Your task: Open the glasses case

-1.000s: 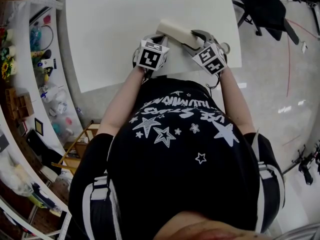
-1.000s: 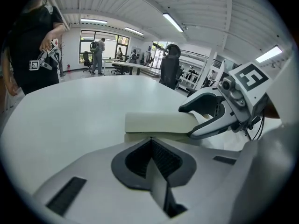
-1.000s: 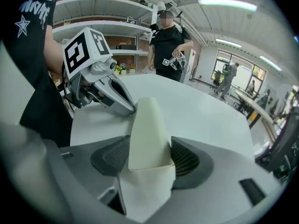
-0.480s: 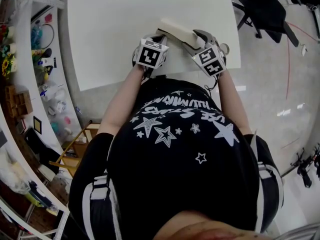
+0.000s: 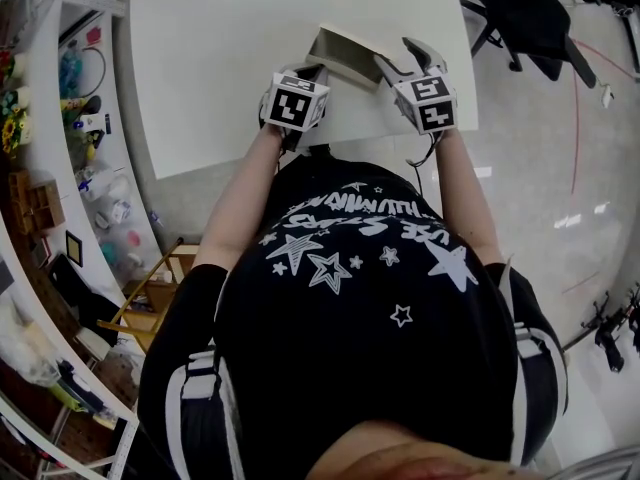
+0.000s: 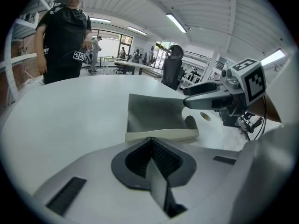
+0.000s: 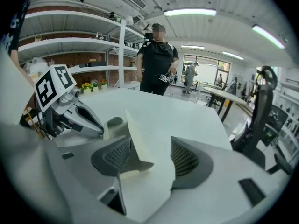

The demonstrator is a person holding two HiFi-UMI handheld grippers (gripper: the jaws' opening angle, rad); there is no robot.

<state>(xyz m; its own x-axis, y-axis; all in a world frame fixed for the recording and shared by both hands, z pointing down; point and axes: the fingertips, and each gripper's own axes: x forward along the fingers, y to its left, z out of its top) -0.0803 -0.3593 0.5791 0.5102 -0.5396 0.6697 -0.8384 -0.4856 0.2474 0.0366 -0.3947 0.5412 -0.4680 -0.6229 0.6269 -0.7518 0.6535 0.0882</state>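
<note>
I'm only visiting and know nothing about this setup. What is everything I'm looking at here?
glasses case: one, cream outside, grey inside, lid raised, on the table's right part
table: one, white, in front of the person
office chair: one, black, on the floor off the table's right
shelves: white, cluttered, along the left
bystander: one, in black, standing across the table
left gripper: one, grey, fingers shut on the case's base
right gripper: one, grey, fingers gripping the raised lid
</note>
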